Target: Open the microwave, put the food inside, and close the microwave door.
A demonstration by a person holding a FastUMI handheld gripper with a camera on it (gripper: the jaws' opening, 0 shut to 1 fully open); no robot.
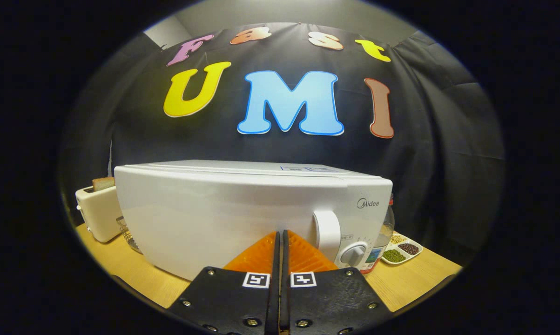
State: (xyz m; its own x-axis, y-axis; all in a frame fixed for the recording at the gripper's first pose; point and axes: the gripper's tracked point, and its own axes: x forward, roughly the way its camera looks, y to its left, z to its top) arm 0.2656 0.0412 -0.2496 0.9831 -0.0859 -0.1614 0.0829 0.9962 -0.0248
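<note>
Gripper view: my gripper (pixel 280 235) had its fingers pressed together, nothing between them, tips pointing at the microwave (pixel 242 218) front and just short of it, maybe touching; couldn't tell. The microwave sat on the wooden table (pixel 414 279), door shut, face toward me, long axis running side to side across the table. The door handle (pixel 327 235), a pale upright loop, stood just to the right of my tips, w/ the round dial (pixel 353 254) below and right of it.

My read: the box was heavy and rigid, wouldn't budge easily, but the door prob. swung light on hinges at the far left end. Smooth plastic front, slippery, no grip there. Best hold was the handle: hook one finger behind the loop or pinch it, then pull toward me and leftward in an arc.

A toaster (pixel 98 211) w/ a bread slice (pixel 103 183) stood left of the microwave. A bottle (pixel 386 228) and a tray of beans (pixel 401 250) sat to its right.

Which item was the food to load, couldn't say for sure.
</note>
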